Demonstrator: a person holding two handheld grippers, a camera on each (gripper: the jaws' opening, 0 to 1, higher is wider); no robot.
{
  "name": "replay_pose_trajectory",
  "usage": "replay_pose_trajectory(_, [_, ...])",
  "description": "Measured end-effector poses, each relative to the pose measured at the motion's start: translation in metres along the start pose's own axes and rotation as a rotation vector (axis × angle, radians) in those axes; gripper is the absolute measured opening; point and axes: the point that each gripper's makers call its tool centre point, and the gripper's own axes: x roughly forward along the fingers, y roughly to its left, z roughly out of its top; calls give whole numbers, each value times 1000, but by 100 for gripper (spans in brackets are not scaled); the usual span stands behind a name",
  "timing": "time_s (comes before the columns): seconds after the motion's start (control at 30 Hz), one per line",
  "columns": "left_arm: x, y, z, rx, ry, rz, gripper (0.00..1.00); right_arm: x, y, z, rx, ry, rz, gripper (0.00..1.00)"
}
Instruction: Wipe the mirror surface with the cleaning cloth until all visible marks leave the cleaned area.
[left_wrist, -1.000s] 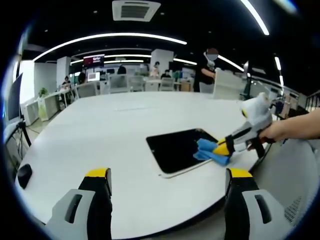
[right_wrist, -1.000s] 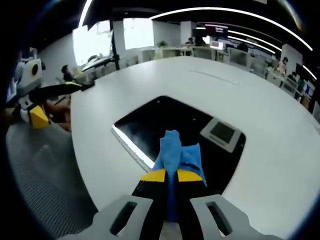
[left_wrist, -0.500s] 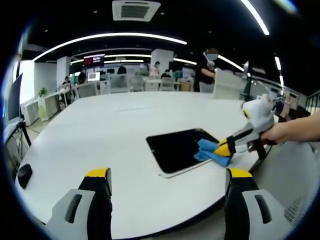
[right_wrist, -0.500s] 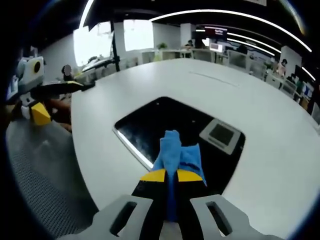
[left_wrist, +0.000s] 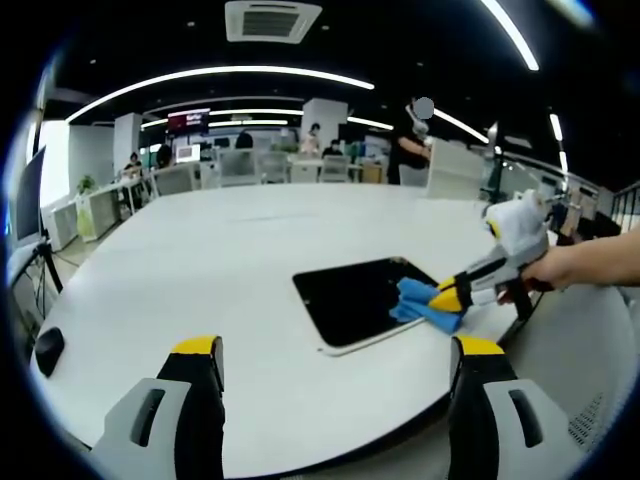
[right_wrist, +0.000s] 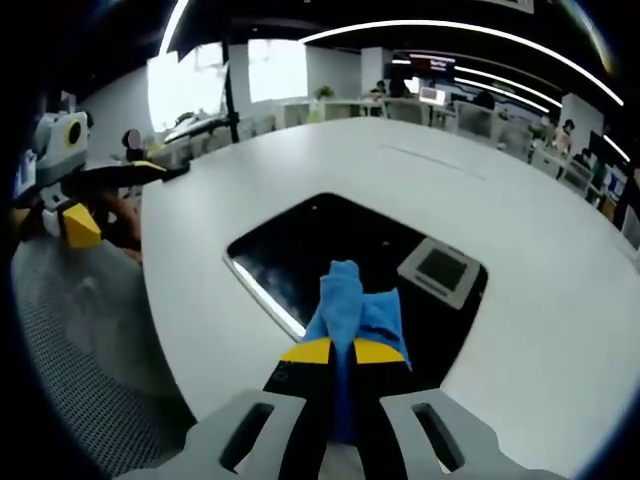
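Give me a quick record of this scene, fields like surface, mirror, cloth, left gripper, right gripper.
surface: white table
mirror: dark mirror lying flat near the table edge
cloth: blue cloth resting on the mirror
right gripper: right gripper shut on the cloth
left gripper: left gripper open, empty, over the table edge

Mirror (left_wrist: 350, 300) flat on white table (left_wrist: 220, 260)

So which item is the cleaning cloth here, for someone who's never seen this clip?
Start at the big white table, then find the dark mirror lying flat on it. The cleaning cloth is the bright blue bunch on the mirror, clamped in the right gripper; nothing else there is blue.
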Motion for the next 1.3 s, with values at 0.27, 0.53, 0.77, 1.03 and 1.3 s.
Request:
replay_pose_trajectory(0.27, [0, 0, 0, 2, -1, 0, 93, -10, -19, -9, 55, 17, -45, 1])
replay_pose_trajectory(0.53, [0, 0, 0, 2, 0, -1, 93, -17, -27, -15, 111, 19, -63, 1])
replay_pose_trajectory(0.77, [0, 0, 0, 3, 0, -2, 93, -17, -26, -15, 113, 19, -63, 1])
replay_pose_trajectory(1.03, [1, -1, 1, 6, -1, -6, 93, -16, -26, -15, 123, 21, -60, 1])
replay_pose_trajectory(1.3, [0, -1, 2, 1, -10, -9, 94, -11, -33, -11, 132, 20, -69, 1])
